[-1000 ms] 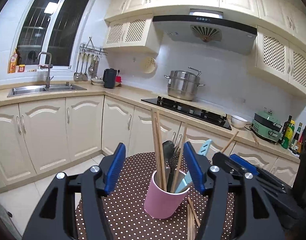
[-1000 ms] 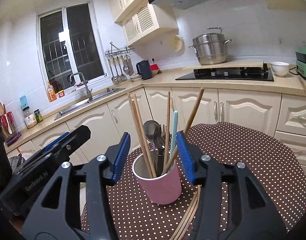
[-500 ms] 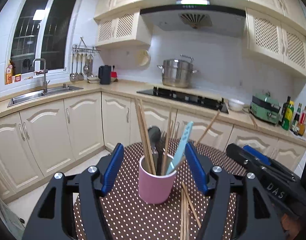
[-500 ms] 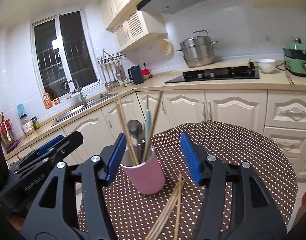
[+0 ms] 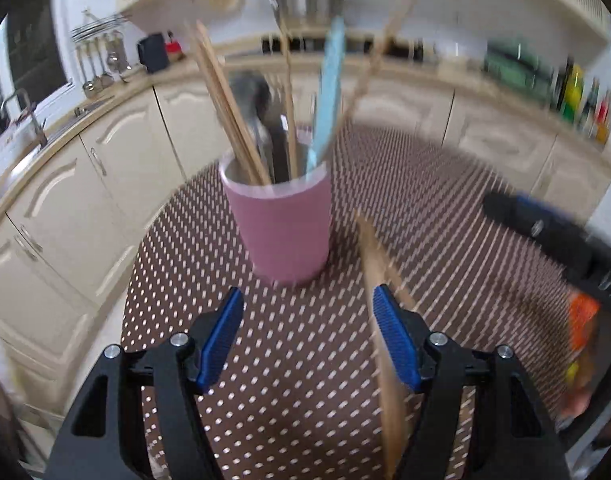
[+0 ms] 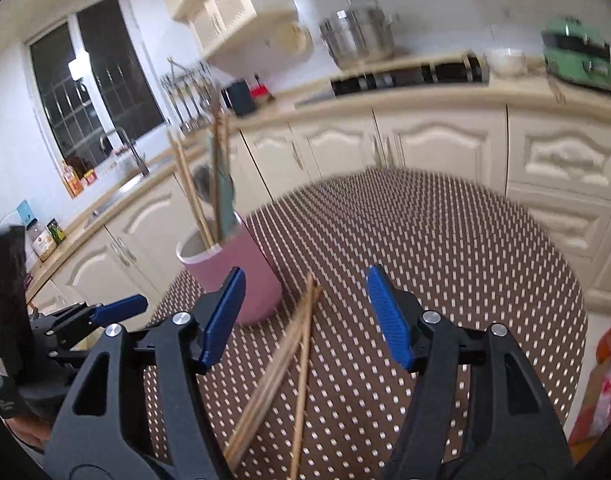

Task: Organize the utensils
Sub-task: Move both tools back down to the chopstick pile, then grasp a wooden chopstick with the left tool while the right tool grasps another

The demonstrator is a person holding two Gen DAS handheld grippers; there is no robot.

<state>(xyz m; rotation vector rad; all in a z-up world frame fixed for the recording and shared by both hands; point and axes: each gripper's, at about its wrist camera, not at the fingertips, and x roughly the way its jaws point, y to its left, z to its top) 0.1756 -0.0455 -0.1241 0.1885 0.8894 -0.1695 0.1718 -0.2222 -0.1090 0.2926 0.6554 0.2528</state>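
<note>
Your left tool (image 5: 307, 306) is spread wide with nothing between the pads; jaws have just been opening; the pink cup (image 5: 283, 228) stands upright right ahead of it on the dotted worktop (image 5: 445, 220), stuffed with chopsticks (image 5: 233, 108) and a light blue handle (image 5: 328, 92). The right view shows what the left mostly blurs: loose chopsticks (image 6: 293, 344) lying flat between your right tool (image 6: 305, 308) pads, untouched; that one's released too, just been opening; cup sits off to its left.
</note>
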